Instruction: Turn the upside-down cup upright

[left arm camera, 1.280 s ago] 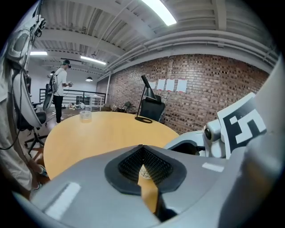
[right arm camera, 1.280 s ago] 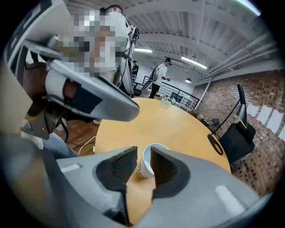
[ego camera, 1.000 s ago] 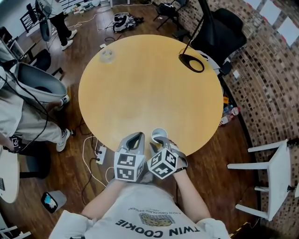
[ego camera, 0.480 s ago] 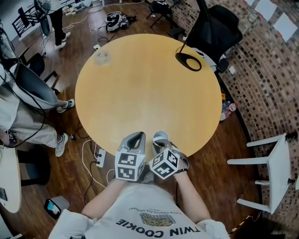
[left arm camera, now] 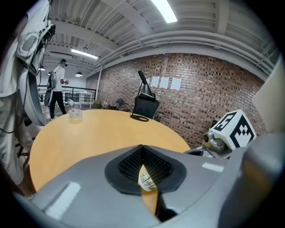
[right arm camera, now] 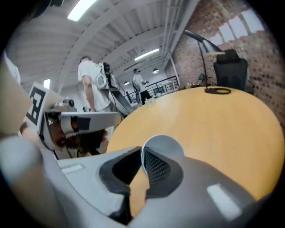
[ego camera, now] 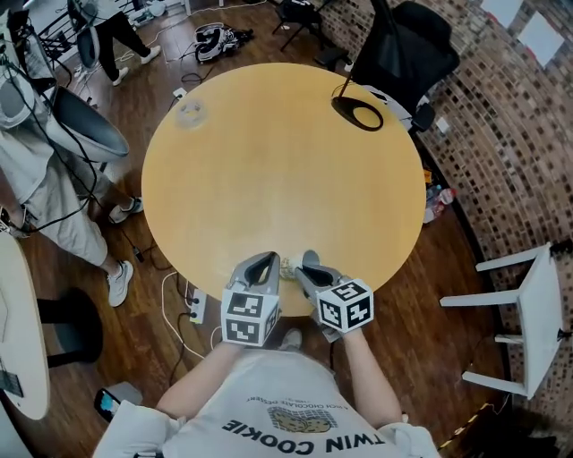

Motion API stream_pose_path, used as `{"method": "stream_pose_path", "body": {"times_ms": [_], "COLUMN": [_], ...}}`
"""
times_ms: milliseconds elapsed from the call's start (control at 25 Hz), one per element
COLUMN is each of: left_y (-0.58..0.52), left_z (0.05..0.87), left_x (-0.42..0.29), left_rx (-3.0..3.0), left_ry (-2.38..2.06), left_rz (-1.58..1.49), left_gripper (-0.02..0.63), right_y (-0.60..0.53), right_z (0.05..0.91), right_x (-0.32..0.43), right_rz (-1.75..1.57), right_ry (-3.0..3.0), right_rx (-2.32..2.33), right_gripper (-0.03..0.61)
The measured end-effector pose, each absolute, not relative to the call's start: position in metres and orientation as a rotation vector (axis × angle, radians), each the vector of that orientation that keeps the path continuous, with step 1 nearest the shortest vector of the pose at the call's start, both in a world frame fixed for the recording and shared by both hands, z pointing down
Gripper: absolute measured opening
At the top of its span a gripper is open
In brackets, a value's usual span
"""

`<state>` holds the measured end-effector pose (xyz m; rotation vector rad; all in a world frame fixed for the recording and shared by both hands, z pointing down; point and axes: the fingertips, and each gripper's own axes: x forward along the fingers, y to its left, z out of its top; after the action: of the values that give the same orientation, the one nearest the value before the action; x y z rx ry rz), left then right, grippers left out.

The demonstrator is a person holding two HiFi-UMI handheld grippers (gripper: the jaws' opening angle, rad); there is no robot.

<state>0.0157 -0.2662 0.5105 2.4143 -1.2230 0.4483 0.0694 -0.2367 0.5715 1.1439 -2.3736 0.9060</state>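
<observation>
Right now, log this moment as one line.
right gripper: jaws have just been closing, cup rim between them | left gripper: shut, beside cup | cup: tilted at table near edge

Bright, even light is cast by ceiling strips (left arm camera: 165,10) above the left gripper (left arm camera: 143,151); a soft sheen is left on the table (ego camera: 269,161) ahead. Both gripper views are bowed and darkened at the edges; the cup (right arm camera: 168,142) in the right gripper (right arm camera: 141,150) is blurred.

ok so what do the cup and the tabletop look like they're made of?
Cup: probably paper. Matte whitish inside, very thin rim, small print on the outside.
Tabletop: wood or wood-look laminate. Smooth, even pale yellow with a soft sheen; cannot tell which.
</observation>
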Motion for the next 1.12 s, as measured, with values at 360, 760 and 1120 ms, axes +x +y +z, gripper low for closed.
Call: {"method": "stream_pose_path", "body": {"times_ms": [360,760,1120], "left_y": [-0.265,-0.262,-0.256], "left_z": [0.508,0.508,0.509], "left_x": [0.025,0.024,0.026], "left_rx": [2.442,2.444,2.437], "left_ry": [-1.194,-1.195,-1.198], "left_rz": [0.476,0.474,0.472], "left_gripper": [0.006,0.006,0.006], "right_y": [-0.235,-0.228,-0.235], "right_z": [0.586,0.609,0.597], "right_x": [0.097,0.112,0.107], "right_rz": [1.753,2.081,1.768], "right_ry": [-2.481,-2.338,-2.503], "right_rx": [1.276,1.365,1.289], "right_gripper": [0.021,0.023,0.078]}}
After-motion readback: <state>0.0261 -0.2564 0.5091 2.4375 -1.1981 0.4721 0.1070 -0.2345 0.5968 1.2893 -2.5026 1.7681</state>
